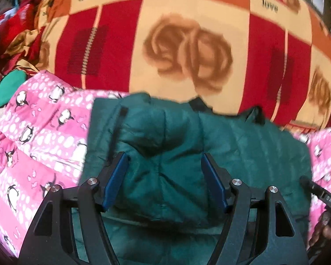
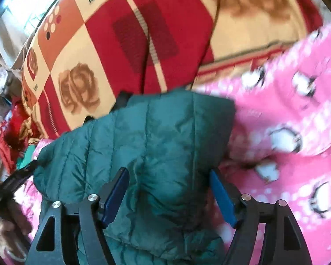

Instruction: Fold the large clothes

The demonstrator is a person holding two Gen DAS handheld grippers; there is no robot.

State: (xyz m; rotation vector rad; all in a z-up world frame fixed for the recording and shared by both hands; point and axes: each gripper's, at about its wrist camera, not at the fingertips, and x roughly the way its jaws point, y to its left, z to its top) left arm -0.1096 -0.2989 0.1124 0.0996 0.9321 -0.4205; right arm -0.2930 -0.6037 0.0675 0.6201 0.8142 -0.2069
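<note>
Beyond the green jacket's (image 1: 187, 145) far edge lies patterned blanket (image 1: 187, 33).

The green quilted jacket (image 1: 165, 150) runs off the left wrist view at 6 o'clock, hidden behind gripper arms. The pink penguin blanket (image 2: 286, 121) smears at 3 o'clock in the right wrist view.

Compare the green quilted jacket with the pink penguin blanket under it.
The green jacket is plain dark green; the pink blanket carries a penguin and white dot print. The jacket is puffy, with stitched quilt lines; the blanket looks smoother, though it bulges in soft folds. The jacket lies bundled on top, while the blanket spreads out on both sides beneath it. Both are soft fabric lying on the bed.
</note>
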